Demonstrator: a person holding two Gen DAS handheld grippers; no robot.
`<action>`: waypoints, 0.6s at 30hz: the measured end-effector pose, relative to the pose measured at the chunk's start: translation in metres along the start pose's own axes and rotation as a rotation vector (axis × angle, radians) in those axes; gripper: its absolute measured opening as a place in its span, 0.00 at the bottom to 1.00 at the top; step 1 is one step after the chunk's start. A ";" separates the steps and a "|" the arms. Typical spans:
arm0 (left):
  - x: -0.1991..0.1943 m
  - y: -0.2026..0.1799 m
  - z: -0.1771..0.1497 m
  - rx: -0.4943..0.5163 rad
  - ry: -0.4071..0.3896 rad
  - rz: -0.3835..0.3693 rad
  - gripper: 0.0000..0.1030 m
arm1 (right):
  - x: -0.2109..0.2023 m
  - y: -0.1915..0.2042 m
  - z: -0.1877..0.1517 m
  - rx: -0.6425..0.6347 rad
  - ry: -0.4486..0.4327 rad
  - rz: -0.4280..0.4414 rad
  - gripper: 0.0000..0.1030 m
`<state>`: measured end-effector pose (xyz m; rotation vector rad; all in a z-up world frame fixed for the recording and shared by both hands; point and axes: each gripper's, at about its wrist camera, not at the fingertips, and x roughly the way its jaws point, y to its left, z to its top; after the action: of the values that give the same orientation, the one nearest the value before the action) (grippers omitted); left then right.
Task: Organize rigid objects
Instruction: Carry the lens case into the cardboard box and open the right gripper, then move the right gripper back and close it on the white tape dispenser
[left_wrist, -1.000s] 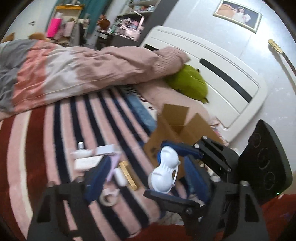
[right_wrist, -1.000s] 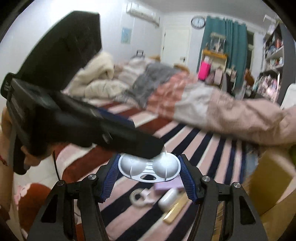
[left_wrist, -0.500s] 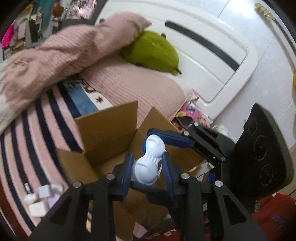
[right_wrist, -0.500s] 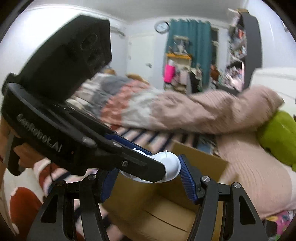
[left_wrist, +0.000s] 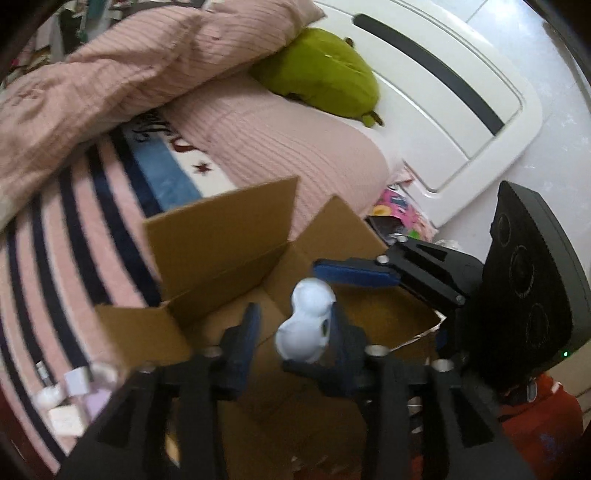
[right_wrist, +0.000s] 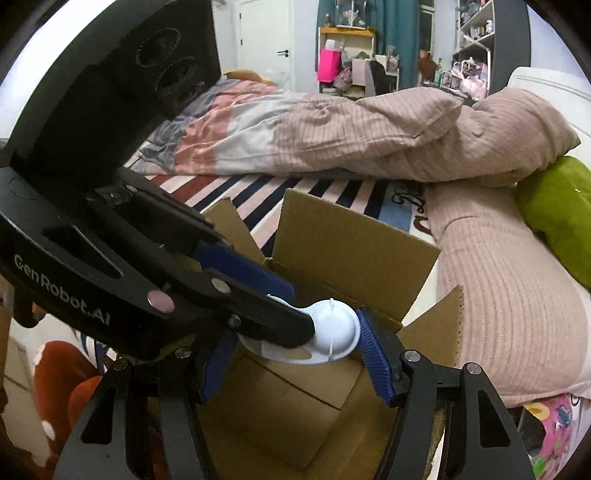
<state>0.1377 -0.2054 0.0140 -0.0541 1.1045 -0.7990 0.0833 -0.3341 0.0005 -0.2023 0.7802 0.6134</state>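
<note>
A white plastic double-domed piece (left_wrist: 306, 328) is held over an open cardboard box (left_wrist: 221, 251). My right gripper (right_wrist: 295, 354) is shut on the white piece (right_wrist: 334, 332), pads on its two ends. My left gripper (left_wrist: 291, 339) has its jaws apart: its right pad sits against the piece and its left pad (left_wrist: 245, 343) stands clear. The left gripper's body (right_wrist: 110, 229) crosses the right wrist view and hides half of the piece. The box (right_wrist: 351, 240) has its flaps up and its bottom is bare.
The box stands on a striped bed (left_wrist: 55, 236) beside a pink pillow (left_wrist: 280, 147), a green plush (left_wrist: 321, 74) and a white headboard (left_wrist: 461, 96). Several small white items (left_wrist: 70, 387) lie on the bed at lower left. A rumpled duvet (right_wrist: 332, 133) lies behind.
Both grippers have carried the white piece from above the small items to over the open box. The left gripper's jaws have opened from around the piece.
</note>
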 end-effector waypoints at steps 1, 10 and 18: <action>-0.010 0.002 -0.003 -0.016 -0.019 0.034 0.56 | 0.002 -0.003 -0.001 0.000 0.003 0.003 0.65; -0.125 0.024 -0.061 -0.129 -0.236 0.284 0.77 | -0.019 0.034 0.013 -0.026 -0.116 0.067 0.87; -0.178 0.086 -0.160 -0.259 -0.313 0.480 0.85 | -0.013 0.147 0.028 -0.177 -0.229 0.135 1.00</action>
<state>0.0184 0.0171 0.0394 -0.1221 0.8665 -0.2051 0.0068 -0.2103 0.0368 -0.2380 0.5212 0.8189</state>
